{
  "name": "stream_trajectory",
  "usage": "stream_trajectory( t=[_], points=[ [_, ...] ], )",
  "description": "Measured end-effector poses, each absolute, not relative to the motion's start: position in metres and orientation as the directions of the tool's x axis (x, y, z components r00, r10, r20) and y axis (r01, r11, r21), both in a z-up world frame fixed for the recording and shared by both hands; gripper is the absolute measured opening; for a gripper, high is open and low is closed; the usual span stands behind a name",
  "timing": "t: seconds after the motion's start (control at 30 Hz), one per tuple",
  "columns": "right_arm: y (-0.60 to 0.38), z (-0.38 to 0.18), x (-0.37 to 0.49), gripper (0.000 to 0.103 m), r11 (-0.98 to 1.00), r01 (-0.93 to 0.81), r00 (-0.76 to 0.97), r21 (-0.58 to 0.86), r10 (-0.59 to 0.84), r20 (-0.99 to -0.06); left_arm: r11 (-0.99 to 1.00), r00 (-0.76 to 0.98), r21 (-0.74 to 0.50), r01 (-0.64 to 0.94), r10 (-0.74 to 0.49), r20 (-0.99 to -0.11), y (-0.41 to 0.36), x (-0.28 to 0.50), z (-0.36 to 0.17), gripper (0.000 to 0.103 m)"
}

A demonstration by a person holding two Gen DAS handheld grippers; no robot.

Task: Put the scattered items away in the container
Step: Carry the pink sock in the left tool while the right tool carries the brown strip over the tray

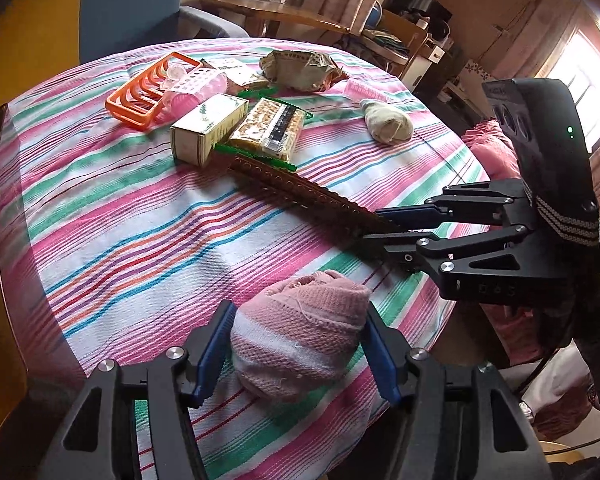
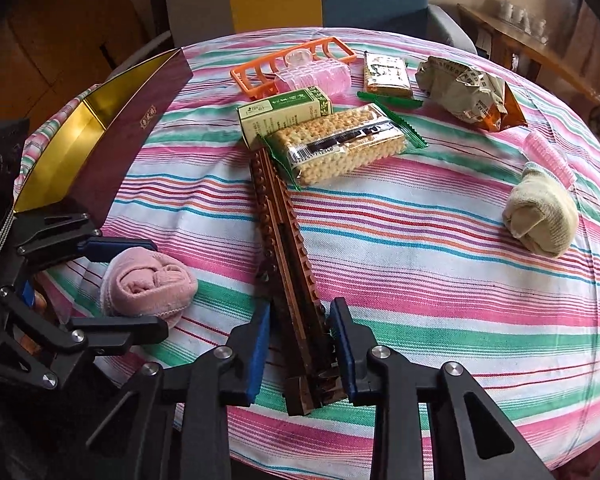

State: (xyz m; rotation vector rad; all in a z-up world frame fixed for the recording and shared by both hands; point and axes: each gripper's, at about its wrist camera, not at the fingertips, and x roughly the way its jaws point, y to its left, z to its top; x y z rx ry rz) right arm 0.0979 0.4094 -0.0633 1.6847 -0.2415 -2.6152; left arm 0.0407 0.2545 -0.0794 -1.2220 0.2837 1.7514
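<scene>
Only my right wrist view shows the dark maroon box with a gold lining [image 2: 100,128], at the far left edge of the striped tablecloth [image 2: 420,264]. My right gripper [image 2: 302,344] clamps the near end of the long brown studded brick bar [image 2: 286,248]. My left gripper [image 1: 300,344] grips the rolled pink knitted sock [image 1: 300,336].

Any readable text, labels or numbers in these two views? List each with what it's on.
Nothing can be quoted with confidence.
Cracker pack: barcode with digits, too blurred to read.
Green and white carton: printed lines, too small.
Crumpled snack bag: print, illegible.
Small biscuit packet: print, illegible.
Maroon box: gold emblem, characters not legible.
</scene>
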Motion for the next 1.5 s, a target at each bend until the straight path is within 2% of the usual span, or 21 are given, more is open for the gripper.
stream_trajectory(
  t=[0.1,0.17,0.23,0.33,0.47,0.77,1.1,1.33,1.5],
  points=[
    [0.405,-0.063,0.098,0.040,-0.990,-0.059,-0.419,0.126,-0.090,-0.904,-0.549,-0.054,-0.330,-0.768,0.569,-0.821,0.251,0.038,-0.079,0.063],
    [0.402,-0.063,0.098,0.040,-0.993,-0.052,-0.422,0.106,-0.074,-0.904,-0.561,-0.055,-0.336,-0.756,0.566,-0.822,0.249,0.037,-0.078,0.062],
    [0.398,-0.063,0.100,0.039,-0.996,-0.052,-0.431,0.077,-0.048,-0.901,-0.577,-0.072,-0.323,-0.750,0.557,-0.828,0.246,0.038,-0.076,0.060],
    [0.396,-0.062,0.104,0.029,-0.995,-0.064,-0.443,0.072,-0.036,-0.896,-0.593,-0.107,-0.294,-0.750,0.547,-0.830,0.241,0.041,-0.074,0.058],
    [0.390,-0.061,0.110,0.027,-0.992,-0.091,-0.455,0.082,-0.032,-0.890,-0.598,-0.125,-0.283,-0.750,0.548,-0.827,0.236,0.044,-0.069,0.057],
    [0.382,-0.062,0.118,0.025,-0.933,-0.228,-0.510,0.279,-0.130,-0.850,-0.619,-0.186,-0.247,-0.746,0.550,-0.814,0.223,0.049,-0.054,0.058],
    [0.375,-0.042,0.134,0.025,-0.790,-0.234,-0.614,0.567,-0.332,-0.716,-0.660,-0.257,-0.254,-0.707,0.575,-0.776,0.199,0.046,-0.026,0.058],
    [0.346,-0.013,0.114,0.025,-0.822,-0.138,-0.642,0.552,-0.351,-0.682,-0.724,-0.363,-0.242,-0.646,0.571,-0.736,0.165,0.033,-0.001,0.058],
    [0.313,0.004,0.077,0.025,-0.836,-0.021,-0.636,0.548,-0.412,-0.653,-0.801,-0.463,-0.221,-0.557,0.520,-0.718,0.122,0.013,0.011,0.058]
  ],
)
